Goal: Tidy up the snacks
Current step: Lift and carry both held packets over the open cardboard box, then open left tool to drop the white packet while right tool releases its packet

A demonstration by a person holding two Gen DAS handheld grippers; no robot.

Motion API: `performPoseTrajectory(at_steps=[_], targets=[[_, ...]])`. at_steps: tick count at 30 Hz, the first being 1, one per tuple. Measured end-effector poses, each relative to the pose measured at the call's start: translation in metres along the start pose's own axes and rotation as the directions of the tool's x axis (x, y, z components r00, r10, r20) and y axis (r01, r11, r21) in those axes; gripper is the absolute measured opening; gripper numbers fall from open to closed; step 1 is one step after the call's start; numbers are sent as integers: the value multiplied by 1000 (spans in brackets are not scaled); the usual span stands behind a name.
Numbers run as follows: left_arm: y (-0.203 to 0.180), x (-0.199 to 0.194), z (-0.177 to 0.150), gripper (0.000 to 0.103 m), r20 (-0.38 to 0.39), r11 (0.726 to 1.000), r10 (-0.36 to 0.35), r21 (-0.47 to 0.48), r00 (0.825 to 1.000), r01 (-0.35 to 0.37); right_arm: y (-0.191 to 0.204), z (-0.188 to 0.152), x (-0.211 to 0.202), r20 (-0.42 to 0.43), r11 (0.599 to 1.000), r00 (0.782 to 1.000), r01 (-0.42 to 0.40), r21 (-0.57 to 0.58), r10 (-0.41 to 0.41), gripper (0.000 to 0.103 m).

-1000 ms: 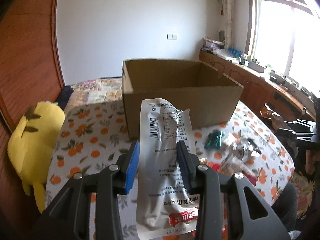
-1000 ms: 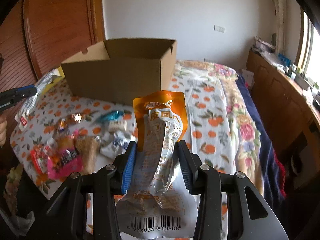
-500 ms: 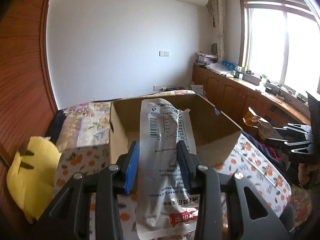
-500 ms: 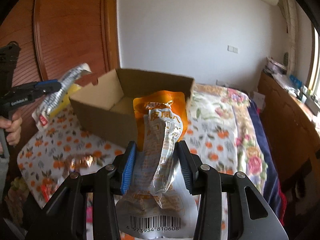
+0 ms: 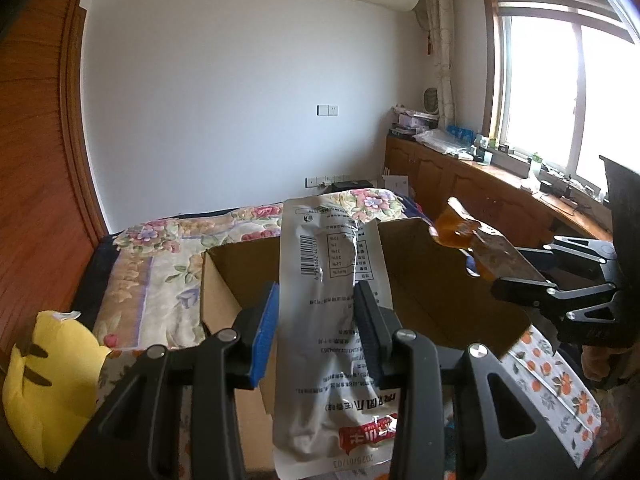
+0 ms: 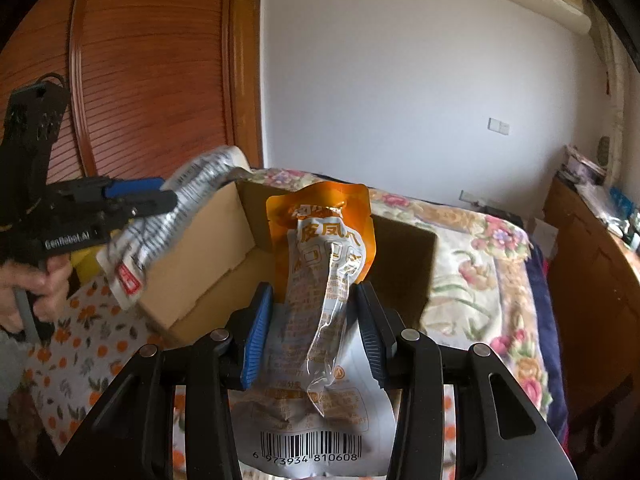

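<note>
Snack packets hang over the open cardboard box (image 5: 424, 280): the silver packet (image 5: 324, 320) pinched in the left gripper (image 5: 316, 336), the orange-topped packet (image 6: 324, 280) clamped in the right gripper (image 6: 316, 336), both on the orange-print cloth (image 5: 560, 384).

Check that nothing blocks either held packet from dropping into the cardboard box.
Nothing visible does. The silver packet and orange packet hang over the cardboard box, whose top is open with no lid.

Both held packets, white (image 5: 320, 300) and orange (image 6: 324, 264), now reach over the box (image 5: 432, 280)
</note>
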State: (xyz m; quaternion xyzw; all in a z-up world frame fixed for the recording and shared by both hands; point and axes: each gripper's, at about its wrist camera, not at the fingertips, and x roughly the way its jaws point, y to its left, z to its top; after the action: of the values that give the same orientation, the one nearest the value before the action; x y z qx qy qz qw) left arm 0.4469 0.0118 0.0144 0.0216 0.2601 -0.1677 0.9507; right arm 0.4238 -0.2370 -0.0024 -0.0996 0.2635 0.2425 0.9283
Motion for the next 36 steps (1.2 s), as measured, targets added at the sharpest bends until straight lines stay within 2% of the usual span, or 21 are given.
performPoseTrajectory(at_steps=[4,9,17,22,26,31,34,36], targets=[[3,22,-2,37,-19,1000,3,6,1000,-3,4,8,30,-17,1000,1000,-15,-24,15,42],[5,43,-12,37,-63,1000,-2,2,998,2,9,1,59,-60,999,998,-21,-36,19,43],[-4,54,-25,41,-118,1000,2,11,993,-1,7,-8,74,-97,1000,995,-3,-26,1,44],[-8,44,-25,52,-108,1000,15,29,994,-12,10,-9,78,-123,999,992,19,-29,-23,49],[-11,38,-27,56,-136,998,31,49,990,-24,5,-13,81,-146,1000,989,28,-12,-30,54],[-21,23,-33,61,-179,998,23,64,984,-11,1,-15,74,-145,999,989,34,20,-31,53],[-27,10,-33,68,-179,998,9,65,984,3,2,-13,65,-137,998,990,49,26,-45,53],[-31,-1,-32,69,-169,997,10,75,986,2,4,-12,57,-132,998,990,49,27,-45,53]])
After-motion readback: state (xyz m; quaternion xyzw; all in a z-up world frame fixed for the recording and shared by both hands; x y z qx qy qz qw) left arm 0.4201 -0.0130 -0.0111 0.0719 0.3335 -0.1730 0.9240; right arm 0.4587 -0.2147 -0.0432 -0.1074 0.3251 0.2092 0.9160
